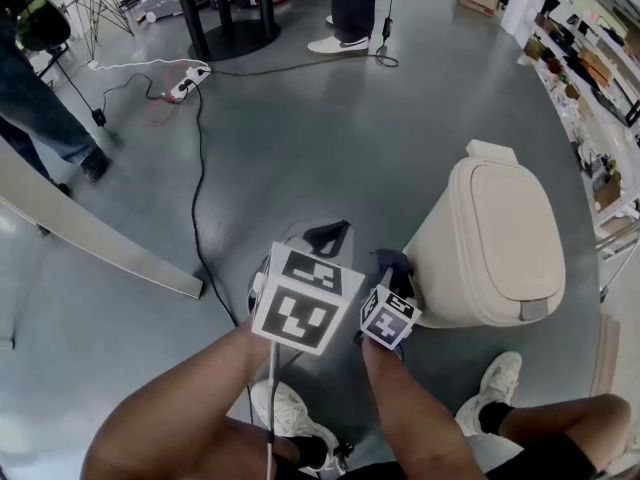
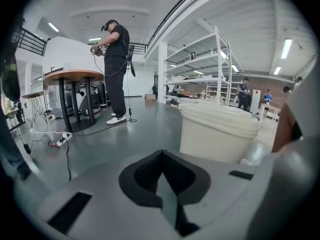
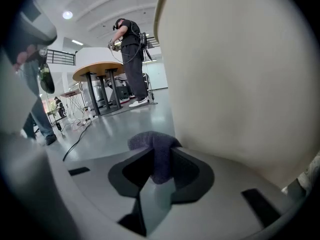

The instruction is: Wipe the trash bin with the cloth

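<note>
Right gripper (image 3: 161,158), cloth (image 3: 152,143) between jaws, seemingly against shut trash bin (image 3: 235,74)

The trash bin (image 1: 495,233) was cream plastic w/ rounded corners, upright on the floor, lid shut, grey tab at its front edge. It stood just right of the right claw (image 3: 161,171), its side wall close alongside the jaws. The cloth (image 3: 156,146) was small, dark grey-purple, fuzzy and bunched, pinched btwn that claw's jaws, its top fold poking out past the tips, v. near the bin wall; contact couldn't be told.
</note>
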{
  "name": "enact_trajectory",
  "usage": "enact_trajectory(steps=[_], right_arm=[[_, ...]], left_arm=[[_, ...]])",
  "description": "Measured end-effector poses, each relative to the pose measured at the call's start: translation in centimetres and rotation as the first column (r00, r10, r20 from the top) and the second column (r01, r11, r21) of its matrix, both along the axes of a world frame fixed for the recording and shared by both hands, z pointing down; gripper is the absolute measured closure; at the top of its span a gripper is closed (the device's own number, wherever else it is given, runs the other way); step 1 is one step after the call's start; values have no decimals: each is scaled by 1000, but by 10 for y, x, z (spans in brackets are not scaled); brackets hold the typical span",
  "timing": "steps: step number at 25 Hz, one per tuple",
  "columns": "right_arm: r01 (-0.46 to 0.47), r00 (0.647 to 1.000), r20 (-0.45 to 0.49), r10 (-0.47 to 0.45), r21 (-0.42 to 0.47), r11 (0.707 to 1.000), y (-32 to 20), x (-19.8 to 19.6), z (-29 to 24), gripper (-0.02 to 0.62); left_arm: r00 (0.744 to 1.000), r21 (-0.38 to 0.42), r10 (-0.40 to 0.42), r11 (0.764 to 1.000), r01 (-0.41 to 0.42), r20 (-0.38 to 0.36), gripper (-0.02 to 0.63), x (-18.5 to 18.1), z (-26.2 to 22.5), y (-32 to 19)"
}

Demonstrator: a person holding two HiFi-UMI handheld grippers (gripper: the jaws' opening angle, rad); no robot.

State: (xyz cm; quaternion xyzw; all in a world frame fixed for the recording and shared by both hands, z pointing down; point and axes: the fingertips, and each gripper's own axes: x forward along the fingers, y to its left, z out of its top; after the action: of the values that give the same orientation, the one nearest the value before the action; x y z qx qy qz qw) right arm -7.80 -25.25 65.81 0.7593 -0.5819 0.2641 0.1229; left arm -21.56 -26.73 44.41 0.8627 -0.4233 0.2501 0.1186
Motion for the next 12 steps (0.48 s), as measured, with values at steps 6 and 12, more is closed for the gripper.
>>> enact_trajectory(steps=[6,12], right_arm=[[100,994,29,-102,71,992,24,-24,-42,503],[314,948,-27,-316,211,926,69,-77,-148,503]], left_arm=[[1000,32,20,999,-21,8,606,19,-15,-1],[1000,55,-7,998,7,-3,606,18,-41,5]])
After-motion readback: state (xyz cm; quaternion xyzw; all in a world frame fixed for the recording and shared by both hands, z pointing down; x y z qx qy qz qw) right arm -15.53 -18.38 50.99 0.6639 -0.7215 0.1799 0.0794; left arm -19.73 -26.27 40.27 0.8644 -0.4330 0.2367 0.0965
